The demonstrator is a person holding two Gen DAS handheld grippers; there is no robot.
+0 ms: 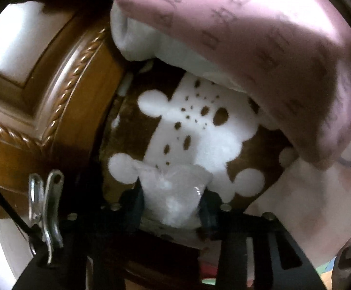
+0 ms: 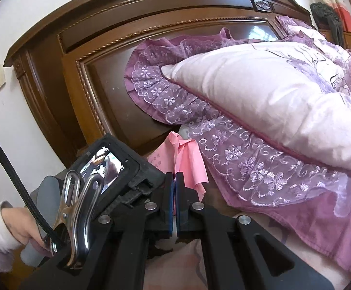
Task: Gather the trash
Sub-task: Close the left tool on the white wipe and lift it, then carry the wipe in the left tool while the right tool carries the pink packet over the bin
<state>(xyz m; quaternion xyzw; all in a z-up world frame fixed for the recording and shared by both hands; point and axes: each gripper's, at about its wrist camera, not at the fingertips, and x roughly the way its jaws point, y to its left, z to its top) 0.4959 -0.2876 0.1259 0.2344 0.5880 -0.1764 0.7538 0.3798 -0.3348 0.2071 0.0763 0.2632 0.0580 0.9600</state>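
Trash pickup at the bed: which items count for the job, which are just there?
Job:
- clear plastic wrapper, gripped by left tool
- pink fabric, pinched by right tool

Lying about:
- headboard
- pillow
- brown patterned blanket

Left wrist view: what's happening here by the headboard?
A person is collecting trash on a bed. The left gripper has its fingers around a crumpled clear plastic wrapper lying on a brown-and-white plush blanket beside the carved wooden headboard. The right gripper is shut on a pink cloth, holding up its edge below the lilac lace-trimmed pillow.
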